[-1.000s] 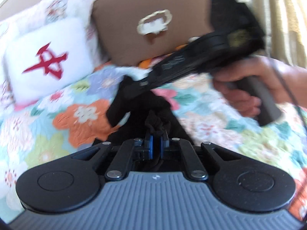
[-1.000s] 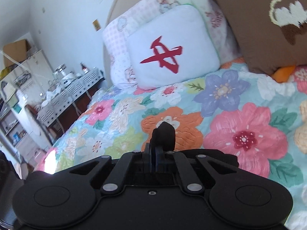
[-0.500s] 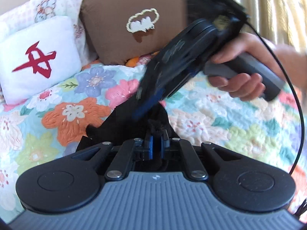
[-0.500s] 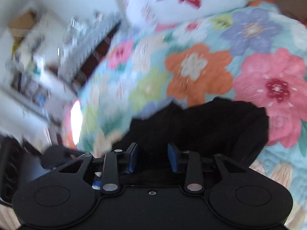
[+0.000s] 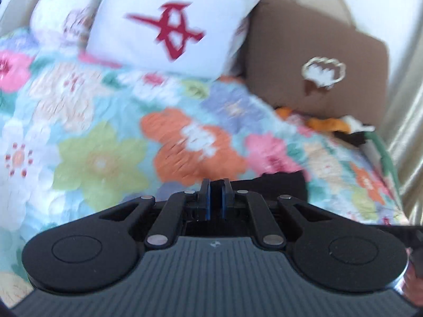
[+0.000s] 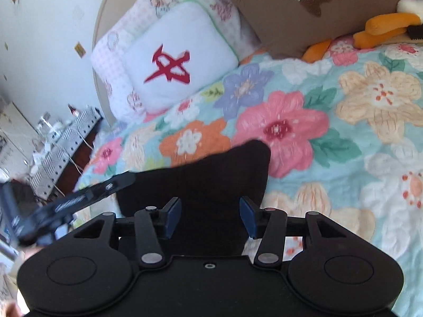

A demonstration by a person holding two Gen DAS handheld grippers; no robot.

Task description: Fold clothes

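Black garment [image 6: 208, 185] lying in a dark heap on floral quilt [image 6: 343, 121], red glyph on white pillow [image 6: 177, 58], unreadable, left gripper [image 5: 214, 185] jaws nearly closed, empty, right gripper [image 6: 210, 218] jaws wide apart over garment, gripping nothing.

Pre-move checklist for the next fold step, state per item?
1. Right tongs open: ok, blue pads wide apart.
2. Black garment lying on the floral quilt: ok, in front of the right tongs.
3. Left tongs free of cloth: cannot tell; pads nearly together, nothing visible between them, view blurred.
4. Garment flat and squared: cannot tell, tongs hide the near part.
5. Tongs apart from each other: ok, left ones seen off to the side in the right view.
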